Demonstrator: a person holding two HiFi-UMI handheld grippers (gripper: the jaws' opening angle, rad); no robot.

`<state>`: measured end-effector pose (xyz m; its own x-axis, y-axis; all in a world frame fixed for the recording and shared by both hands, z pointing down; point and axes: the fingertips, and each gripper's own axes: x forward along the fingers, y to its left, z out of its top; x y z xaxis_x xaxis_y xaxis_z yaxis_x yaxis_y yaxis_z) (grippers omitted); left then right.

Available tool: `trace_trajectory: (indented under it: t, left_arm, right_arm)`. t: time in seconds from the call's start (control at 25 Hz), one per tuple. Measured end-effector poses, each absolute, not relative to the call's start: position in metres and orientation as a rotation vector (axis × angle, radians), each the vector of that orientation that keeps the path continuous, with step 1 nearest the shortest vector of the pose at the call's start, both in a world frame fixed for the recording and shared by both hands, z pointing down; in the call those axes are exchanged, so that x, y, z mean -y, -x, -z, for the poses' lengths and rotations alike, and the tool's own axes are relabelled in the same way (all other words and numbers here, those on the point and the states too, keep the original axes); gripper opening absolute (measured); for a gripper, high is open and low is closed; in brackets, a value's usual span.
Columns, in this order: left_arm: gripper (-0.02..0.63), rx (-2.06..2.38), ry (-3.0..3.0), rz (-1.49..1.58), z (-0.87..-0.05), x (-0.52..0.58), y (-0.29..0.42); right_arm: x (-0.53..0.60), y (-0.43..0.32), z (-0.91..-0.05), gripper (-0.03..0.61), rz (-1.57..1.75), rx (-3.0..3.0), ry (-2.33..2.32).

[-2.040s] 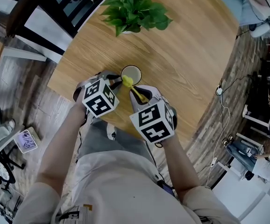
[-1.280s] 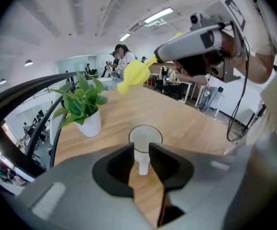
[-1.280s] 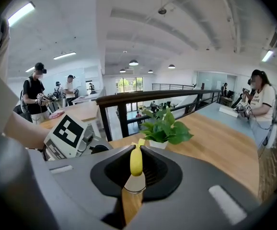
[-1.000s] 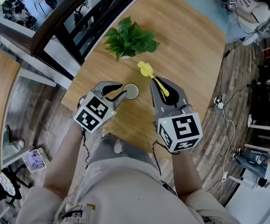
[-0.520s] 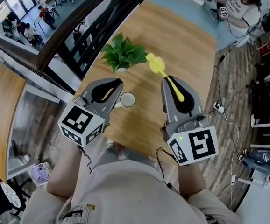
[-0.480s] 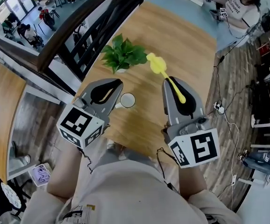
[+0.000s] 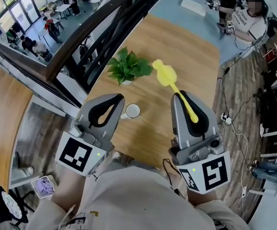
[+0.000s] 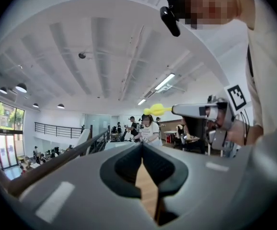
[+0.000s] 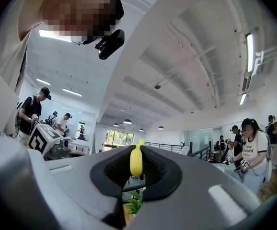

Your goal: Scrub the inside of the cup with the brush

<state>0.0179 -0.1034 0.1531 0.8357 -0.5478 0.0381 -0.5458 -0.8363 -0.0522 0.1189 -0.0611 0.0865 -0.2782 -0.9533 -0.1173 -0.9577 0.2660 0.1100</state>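
Note:
The white cup [image 7: 132, 110] stands upright on the round wooden table [image 7: 186, 47], held by nothing. My left gripper [image 7: 119, 97] hovers high above it and to its left; its jaws have just been closing and are shut with nothing between them [image 8: 142, 145]. My right gripper [image 7: 180, 94] is raised to the cup's right, shut on the yellow brush's handle [image 9: 136, 161]. The brush head [image 7: 163, 73] sticks out past the jaws, over the table. From the left gripper view the brush [image 8: 153, 110] and the right gripper [image 8: 203, 111] show at the right.
A potted green plant [image 7: 128, 67] stands on the table beyond the cup. A dark railing [image 7: 88, 37] runs along the table's left side. Cables [image 7: 227, 119] lie on the floor at the right, and people stand at tables beyond.
Both grippers have risen well away from the table. The brush came up out of the cup, the left jaws let go and closed empty, and the cup stayed put.

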Motion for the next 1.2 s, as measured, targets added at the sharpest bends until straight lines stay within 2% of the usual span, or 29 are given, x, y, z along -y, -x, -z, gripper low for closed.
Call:
trace_trajectory:
  t: [0.36, 1.2]
  left_arm:
    - [0.003, -0.967, 2.748, 0.063, -0.12, 0.09, 0.006]
    - [0.003, -1.026, 2.796, 0.172, -0.136, 0.085, 0.021]
  right_arm:
    - [0.03, -0.109, -0.064, 0.032, -0.352, -2.454, 1.822]
    - [0.044, -0.097, -0.074, 0.032, -0.414, -2.51, 1.867]
